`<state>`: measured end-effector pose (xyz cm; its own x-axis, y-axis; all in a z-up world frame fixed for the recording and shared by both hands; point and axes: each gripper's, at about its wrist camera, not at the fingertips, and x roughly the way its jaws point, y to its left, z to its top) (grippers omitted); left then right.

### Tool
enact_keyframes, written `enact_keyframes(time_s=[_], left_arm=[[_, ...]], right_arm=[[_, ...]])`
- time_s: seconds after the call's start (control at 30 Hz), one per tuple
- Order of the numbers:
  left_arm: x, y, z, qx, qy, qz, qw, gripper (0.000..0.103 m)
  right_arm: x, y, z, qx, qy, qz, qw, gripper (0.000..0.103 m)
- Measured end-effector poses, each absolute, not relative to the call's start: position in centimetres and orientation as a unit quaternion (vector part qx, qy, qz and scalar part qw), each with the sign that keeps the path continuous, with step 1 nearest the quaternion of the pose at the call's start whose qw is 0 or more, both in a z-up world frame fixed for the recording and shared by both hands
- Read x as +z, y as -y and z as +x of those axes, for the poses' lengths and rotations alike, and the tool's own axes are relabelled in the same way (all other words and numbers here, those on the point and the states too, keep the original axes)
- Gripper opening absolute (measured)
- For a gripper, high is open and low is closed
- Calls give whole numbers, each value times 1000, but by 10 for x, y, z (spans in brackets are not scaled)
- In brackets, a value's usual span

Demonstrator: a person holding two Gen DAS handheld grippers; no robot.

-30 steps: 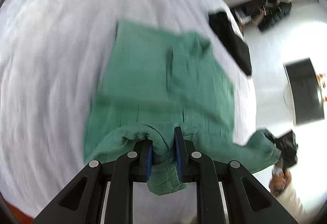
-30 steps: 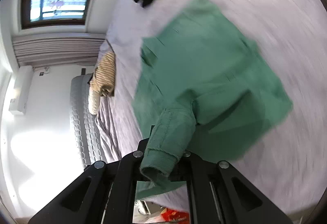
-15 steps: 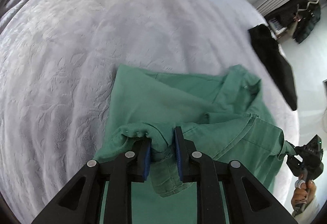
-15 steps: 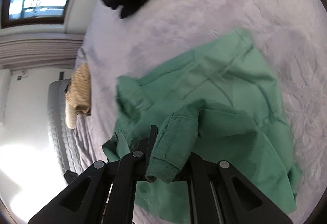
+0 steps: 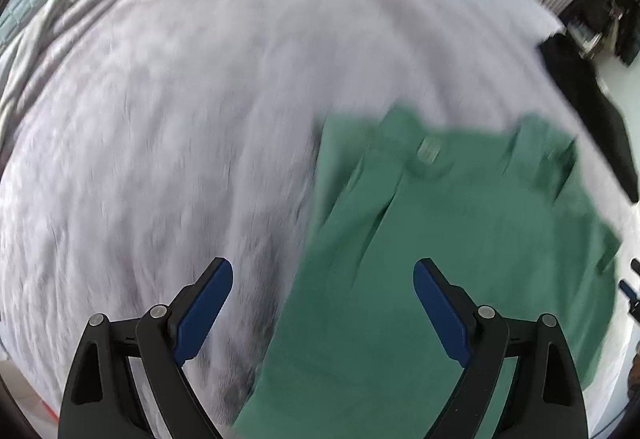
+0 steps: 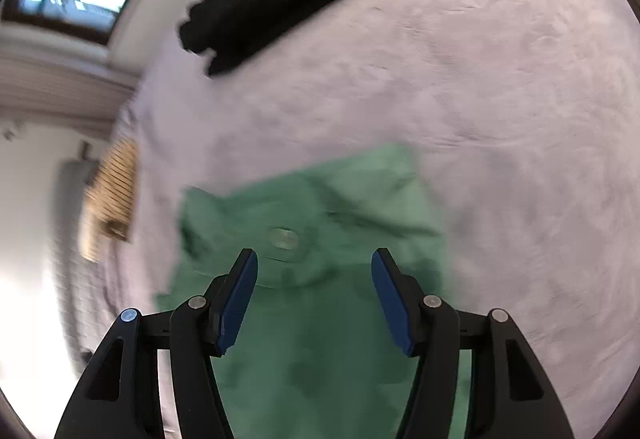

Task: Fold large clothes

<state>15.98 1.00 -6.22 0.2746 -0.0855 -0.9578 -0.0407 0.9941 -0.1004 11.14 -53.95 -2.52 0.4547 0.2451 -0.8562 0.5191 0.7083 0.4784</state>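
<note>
Left wrist, green garment [image 5: 460, 259] edge, open bedspread [image 5: 160, 159]

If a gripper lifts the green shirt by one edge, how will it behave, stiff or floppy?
Probably floppy: the green shirt lies flat with soft creases on the bedspread, so the rest would hang down. It looks like thin cloth, so likely light. A single pinch may let the folded layers slide apart.

No readable text; the green shirt's [image 5: 460, 239] neck label [image 5: 429, 150] is blurred.
</note>
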Motion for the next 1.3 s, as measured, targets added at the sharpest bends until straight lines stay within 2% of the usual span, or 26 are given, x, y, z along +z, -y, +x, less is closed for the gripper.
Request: enact_keyframes(time_s=[0.17,0.2,0.4,0.53,0.57,0.6,0.63,0.8,0.97,1.07,1.1,1.13,1.17,1.3], left_arm=[[-94,-11,145,-12,-636,-51,770,89],[-88,-9,147,-14,-624,-46,780,85],[-54,20,188,-52,-566,-13,822,85],[-89,44,223,-46,-599,14,799,83],[-94,45,226,-42,-601,14,798,72],[-99,47,226,-45,-602,8,798,23],[-100,48,225,-36,-604,8,796,12],[-85,36,213,-36,-568,-9,822,12],[-110,37,219,-22,-579,-5,815,12],[-110,38,215,1,-570,13,822,27],[-104,34,213,20,-569,23,822,42],[-98,30,210,32,-566,31,823,50],[-87,26,202,34,-558,33,828,50],[-46,14,174,0,-538,29,842,50]], right_arm=[[-57,527,111,-91,-566,322,754,62],[-56,525,112,-91,-566,307,760,61],[-32,522,135,-65,-534,252,804,61],[-54,516,152,-58,-566,228,790,61],[-58,515,153,-60,-571,226,787,59],[-60,513,153,-62,-575,223,785,26],[-58,510,153,-59,-575,222,786,2],[-16,509,141,-47,-516,196,832,4],[-67,532,146,-76,-549,235,799,5],[-80,532,143,-90,-540,255,797,5],[-78,532,142,-94,-540,260,795,6],[-74,533,139,-99,-544,261,791,8],[-66,533,135,-108,-550,252,789,11],[-18,518,106,-125,-522,195,821,11]])
